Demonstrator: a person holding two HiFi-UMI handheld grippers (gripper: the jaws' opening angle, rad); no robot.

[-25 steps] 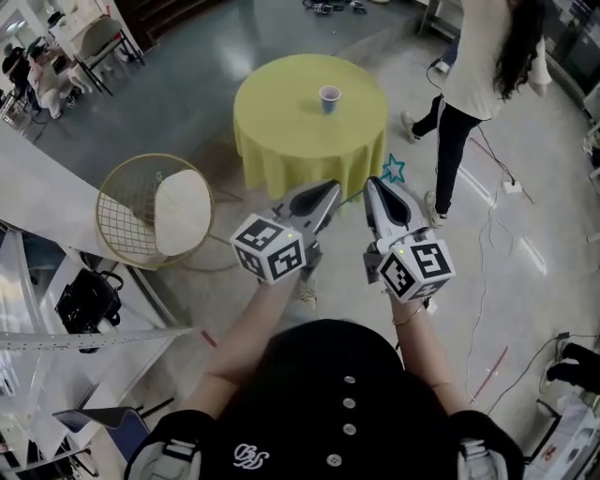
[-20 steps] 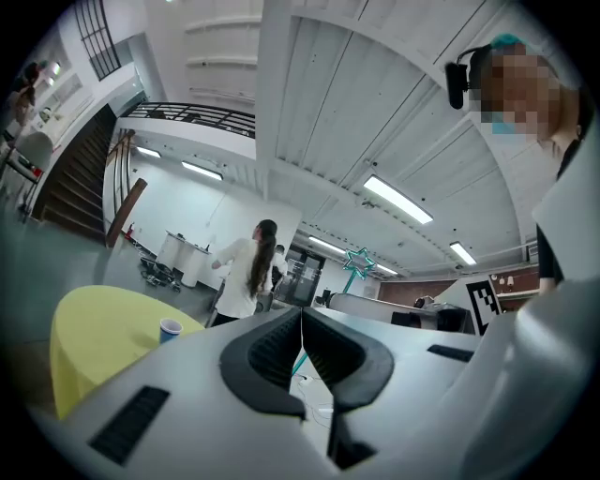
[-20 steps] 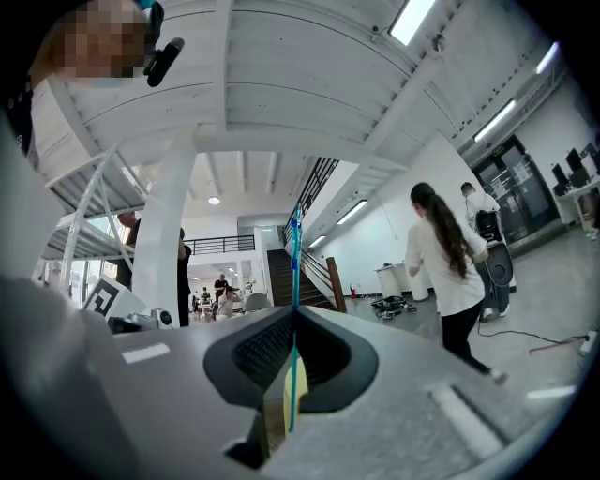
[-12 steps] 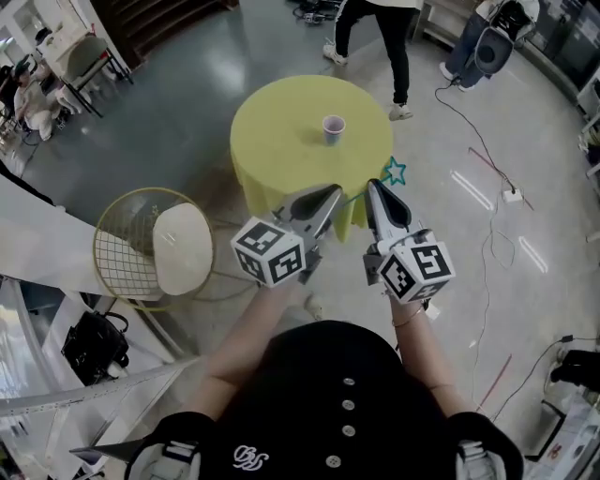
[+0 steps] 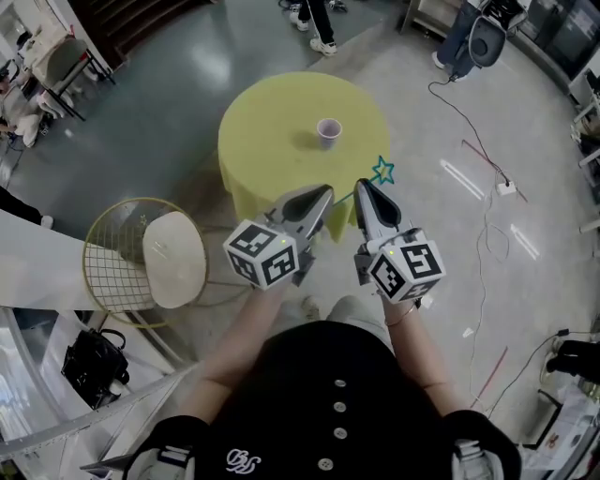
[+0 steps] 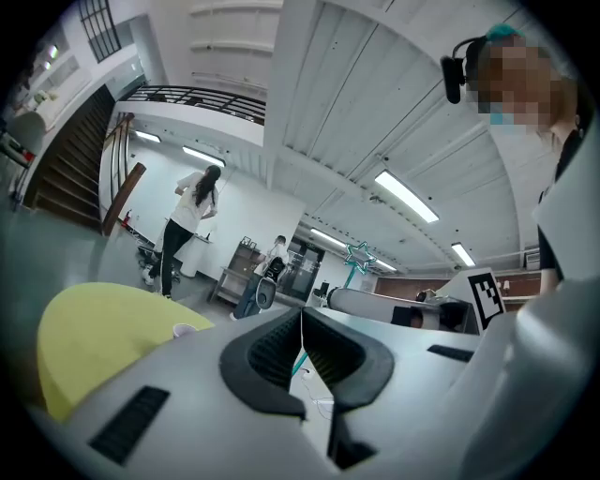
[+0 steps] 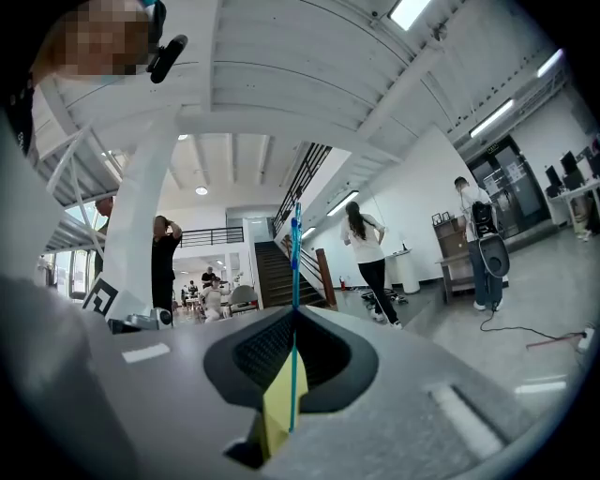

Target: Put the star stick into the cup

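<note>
A teal star stick [image 5: 381, 171] is pinched in my right gripper [image 5: 360, 186], which is shut on its thin shaft; the star pokes up past the jaw tips. In the right gripper view the stick [image 7: 294, 258] runs upright between the closed jaws of the right gripper [image 7: 294, 315]. My left gripper [image 5: 324, 192] hovers beside it, shut and empty; in the left gripper view its tips meet at the left gripper [image 6: 301, 315], with the star [image 6: 359, 255] to the right. The paper cup [image 5: 328, 132] stands upright on the round yellow table [image 5: 262, 141], ahead of both grippers. The cup [image 6: 184, 330] also shows in the left gripper view.
A gold wire chair with a cream cushion [image 5: 173, 258] stands left of the table. Cables [image 5: 483, 159] trail over the floor at right. A black bag [image 5: 94, 361] lies at lower left. A person's legs [image 5: 317, 21] are beyond the table.
Both grippers have moved together toward the yellow table, which now lies closer under their tips. The people beyond the table have walked farther off. The grip on the stick is unchanged.
</note>
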